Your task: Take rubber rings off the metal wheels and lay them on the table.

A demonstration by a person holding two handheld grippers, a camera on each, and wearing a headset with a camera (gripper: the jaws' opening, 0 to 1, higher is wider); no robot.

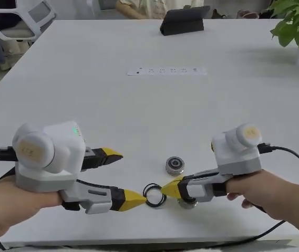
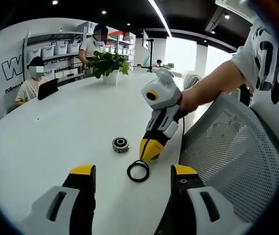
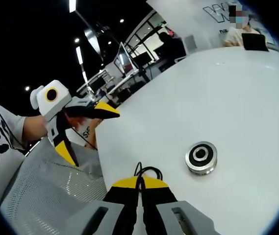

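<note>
On the white bench [image 1: 202, 105] a black rubber ring [image 1: 153, 194] lies flat near the front edge, off any wheel. The right gripper [image 1: 166, 188] has its yellow fingers [image 3: 129, 185] pressed together, and their tips are at the right edge of the ring. In the right gripper view the ring [image 3: 150, 171] comes out just beyond the closed tips, but I cannot tell if it is pinched or only touched. The left gripper [image 1: 124, 177] is wide open, with one finger [image 1: 110, 154] raised and the other low, and the low tip is just beside the left edge of the ring. In the left gripper view the ring [image 2: 138, 171] lies ahead of the two spread fingers [image 2: 83, 171], about in the middle between them, and the tip of the right gripper [image 2: 148, 151] points down at its far side. A metal wheel [image 1: 175, 165] lies flat just behind the ring, apart from both grippers. A second small metal piece [image 1: 187, 203] shows under the right gripper, too hidden to say more. Far back on the bench are a power strip [image 1: 166, 70], a dark tablet [image 1: 183, 23] and a plant [image 1: 296, 23].
</note>
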